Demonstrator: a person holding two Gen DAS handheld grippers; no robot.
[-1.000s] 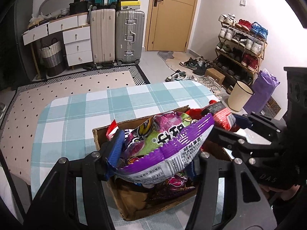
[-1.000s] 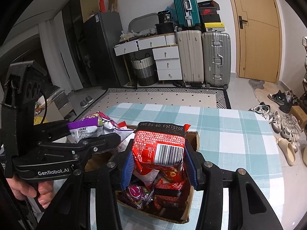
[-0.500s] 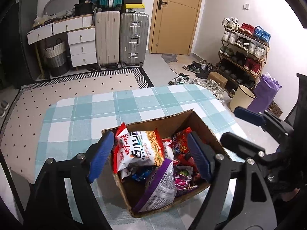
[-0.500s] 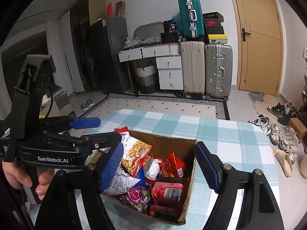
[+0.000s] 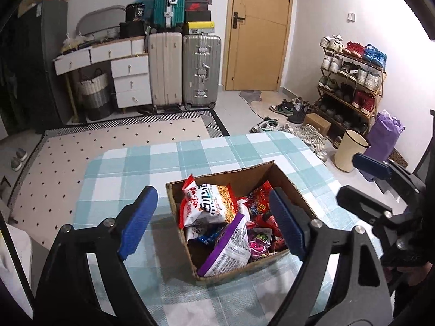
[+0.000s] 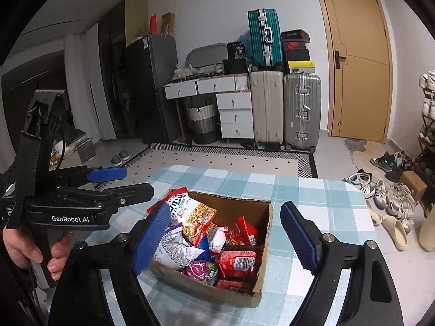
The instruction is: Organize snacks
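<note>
A cardboard box (image 5: 244,180) (image 6: 231,206) full of snack packets stands on the table with the blue-checked cloth (image 5: 163,157). A purple-edged packet (image 5: 228,247) leans against its near wall, beside a red-and-white noodle packet (image 5: 206,206). A red packet (image 6: 236,262) lies near the front in the right wrist view. My left gripper (image 5: 212,195) hovers above and short of the box, jaws opening, nothing between the pads. My right gripper (image 6: 224,207) hovers likewise, jaws opening and empty. Each gripper shows in the other's view: the right (image 5: 348,178), the left (image 6: 138,181), with a hand on its handle.
Suitcases (image 5: 201,70), white drawers (image 5: 130,81) and a woven basket (image 5: 93,95) line the far wall beside a wooden door (image 5: 258,32). A shoe rack (image 5: 350,81), a cream bin (image 5: 349,149) and loose shoes stand right of the table. A patterned rug (image 5: 108,141) lies beyond it.
The left gripper let go of the purple packet and the right let go of the red packet; both packets now lie in the box. Both grippers drew back and up, jaws wider.
</note>
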